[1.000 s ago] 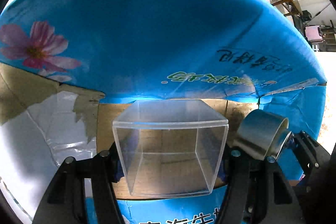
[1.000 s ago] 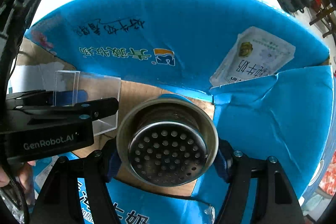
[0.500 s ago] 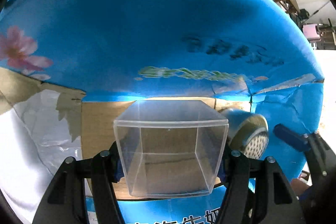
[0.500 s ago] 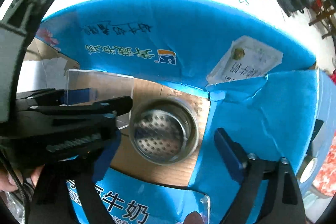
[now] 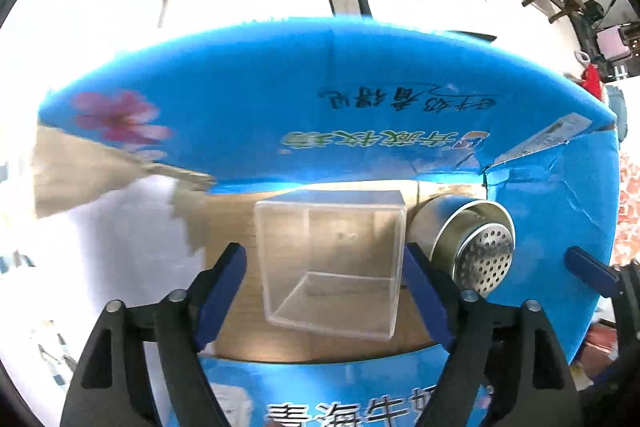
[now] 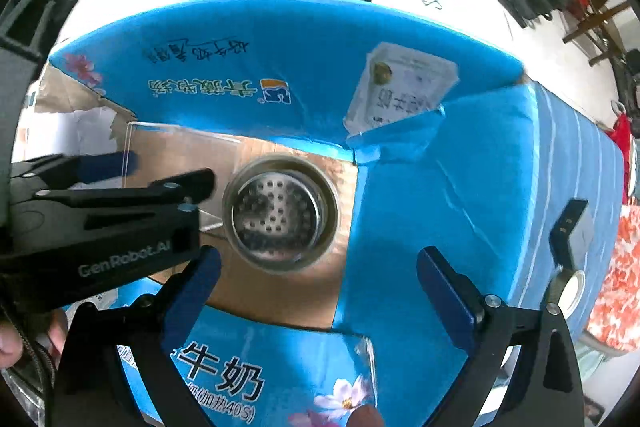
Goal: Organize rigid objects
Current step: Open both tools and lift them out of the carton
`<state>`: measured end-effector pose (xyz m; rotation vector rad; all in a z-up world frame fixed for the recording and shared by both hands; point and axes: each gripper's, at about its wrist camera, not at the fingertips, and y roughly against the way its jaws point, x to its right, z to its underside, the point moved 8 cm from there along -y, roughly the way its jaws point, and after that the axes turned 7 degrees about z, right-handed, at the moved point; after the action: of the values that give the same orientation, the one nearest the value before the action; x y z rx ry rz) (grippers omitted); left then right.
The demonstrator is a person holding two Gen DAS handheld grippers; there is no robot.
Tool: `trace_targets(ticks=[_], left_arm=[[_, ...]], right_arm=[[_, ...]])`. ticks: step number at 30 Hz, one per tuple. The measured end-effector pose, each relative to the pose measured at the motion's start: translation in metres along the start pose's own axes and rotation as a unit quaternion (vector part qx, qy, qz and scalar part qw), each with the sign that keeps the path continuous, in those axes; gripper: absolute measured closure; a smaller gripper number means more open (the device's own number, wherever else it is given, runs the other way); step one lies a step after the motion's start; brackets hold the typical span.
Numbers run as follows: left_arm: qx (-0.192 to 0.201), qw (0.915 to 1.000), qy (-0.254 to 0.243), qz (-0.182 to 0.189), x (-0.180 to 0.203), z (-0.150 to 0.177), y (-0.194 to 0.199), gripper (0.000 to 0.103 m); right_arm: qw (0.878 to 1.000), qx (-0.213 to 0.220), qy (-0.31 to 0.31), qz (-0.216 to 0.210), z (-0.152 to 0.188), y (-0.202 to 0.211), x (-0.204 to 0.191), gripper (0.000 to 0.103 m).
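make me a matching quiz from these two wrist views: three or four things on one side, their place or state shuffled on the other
Things:
1. clear square plastic box
2. perforated round steel strainer cup
3. left gripper
4. blue milk carton with brown floor

States:
A. jaws open, empty
B. lying on its side
C. holds both objects
D. transparent, sitting between open fingers

Pairs: 1-D, 2-B, 3-A, 4-C

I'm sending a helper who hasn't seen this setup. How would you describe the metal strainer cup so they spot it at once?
Find the open blue cardboard box with flaps folded out. On its brown floor sit two things side by side: a clear plastic cube box and, to its right, the metal strainer cup. The cup is the round, shiny steel one with a perforated bottom, not see-through.
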<state>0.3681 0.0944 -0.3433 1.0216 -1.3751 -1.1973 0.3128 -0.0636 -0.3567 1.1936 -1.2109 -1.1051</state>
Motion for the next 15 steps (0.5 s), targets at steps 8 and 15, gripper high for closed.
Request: trace_targets(ticks=[8, 15], left_arm=[[0.065, 0.9975, -0.003, -0.026, 0.004, 0.048, 0.047, 0.001], [0.128, 0.9911, 0.024, -0.026, 0.001, 0.080, 0.099, 0.001]], right_arm=[[0.999, 0.043, -0.015, 0.005, 0.030, 0.043, -0.013, 0.003], [0.995, 0.093, -0.030, 0.003, 0.053, 0.092, -0.009, 0.003]])
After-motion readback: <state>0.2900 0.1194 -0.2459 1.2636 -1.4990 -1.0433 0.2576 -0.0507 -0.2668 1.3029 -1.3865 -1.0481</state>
